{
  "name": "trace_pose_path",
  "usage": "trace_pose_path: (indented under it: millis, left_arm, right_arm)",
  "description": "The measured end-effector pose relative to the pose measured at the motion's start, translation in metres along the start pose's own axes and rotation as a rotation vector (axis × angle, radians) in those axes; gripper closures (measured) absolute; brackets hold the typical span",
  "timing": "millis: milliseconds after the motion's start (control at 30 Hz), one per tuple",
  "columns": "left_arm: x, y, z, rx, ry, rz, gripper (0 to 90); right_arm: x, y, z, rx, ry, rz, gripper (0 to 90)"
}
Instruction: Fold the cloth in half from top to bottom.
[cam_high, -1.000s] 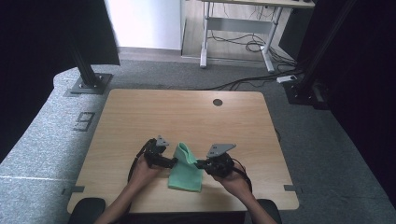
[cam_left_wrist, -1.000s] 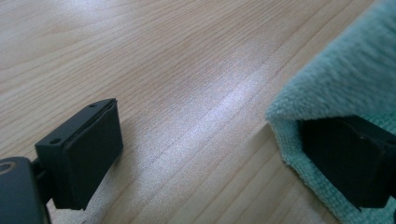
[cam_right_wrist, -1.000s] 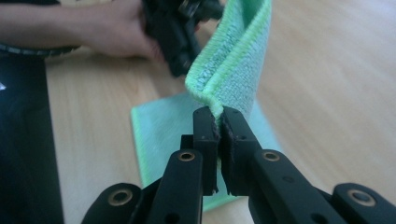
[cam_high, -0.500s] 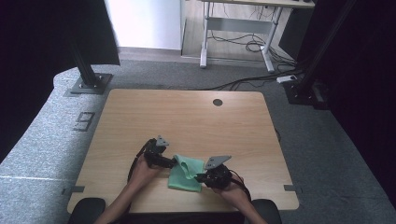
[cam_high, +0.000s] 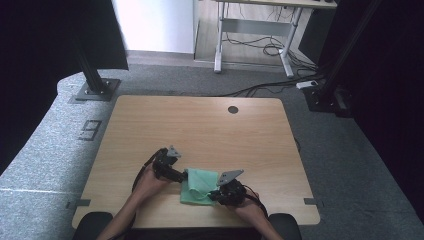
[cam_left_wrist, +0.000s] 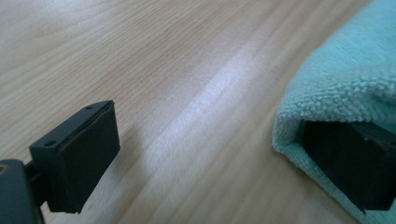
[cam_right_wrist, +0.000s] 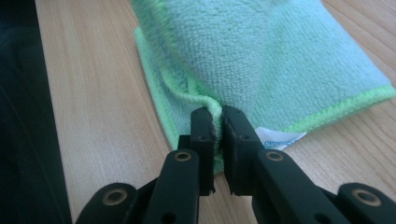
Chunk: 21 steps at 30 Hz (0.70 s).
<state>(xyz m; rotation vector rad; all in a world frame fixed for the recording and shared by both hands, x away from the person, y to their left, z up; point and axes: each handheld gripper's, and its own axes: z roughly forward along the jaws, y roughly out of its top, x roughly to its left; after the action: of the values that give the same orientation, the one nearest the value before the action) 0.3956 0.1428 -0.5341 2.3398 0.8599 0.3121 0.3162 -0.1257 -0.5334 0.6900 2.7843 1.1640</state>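
Green cloth (cam_high: 199, 186): a soft microfibre piece with a looped, nubbly pile and a brighter stitched hem, folded into a rough rectangle. It is laid on the near part of the table (cam_high: 200, 127), between the two grippers. A small white care label (cam_right_wrist: 280, 137) is seen at one hemmed corner.

Table: a rectangular top of pale wood-grain laminate with rounded corners, smooth and faintly glossy, with a round dark cable hole (cam_high: 232, 109) near the far edge.

Right gripper (cam_right_wrist: 218, 122): matte black, flat rectangular pads on bolted arms. A raised fold of the cloth's hem is pinched between the nearly closed jaws.

Left gripper (cam_left_wrist: 224, 154): the same black square pads, held wide apart. One jaw is tucked under the cloth's folded edge, the other stands over bare wood; nothing is clamped.
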Motion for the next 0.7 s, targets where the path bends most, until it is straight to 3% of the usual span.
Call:
trace_pose_path:
  millis: [167, 300, 533, 700]
  left_arm:
    - [0.000, -0.005, -0.018, 0.001, -0.034, 0.034, 4.2]
    - [0.005, -0.010, -0.027, -0.005, -0.075, 0.038, 4.6]
    - [0.011, -0.006, -0.036, -0.058, -0.039, -0.008, 5.2]
    - [0.001, 0.005, -0.032, -0.081, -0.023, -0.007, 5.2]
  right_arm:
    - [0.001, 0.000, -0.006, -0.014, 0.011, 0.009, 76.7]
    - [0.002, -0.001, -0.014, -0.026, 0.024, 0.016, 68.8]
    - [0.003, -0.002, -0.034, -0.068, 0.007, 0.021, 56.4]
    - [-0.007, 0.000, -0.041, -0.090, -0.032, 0.054, 50.2]
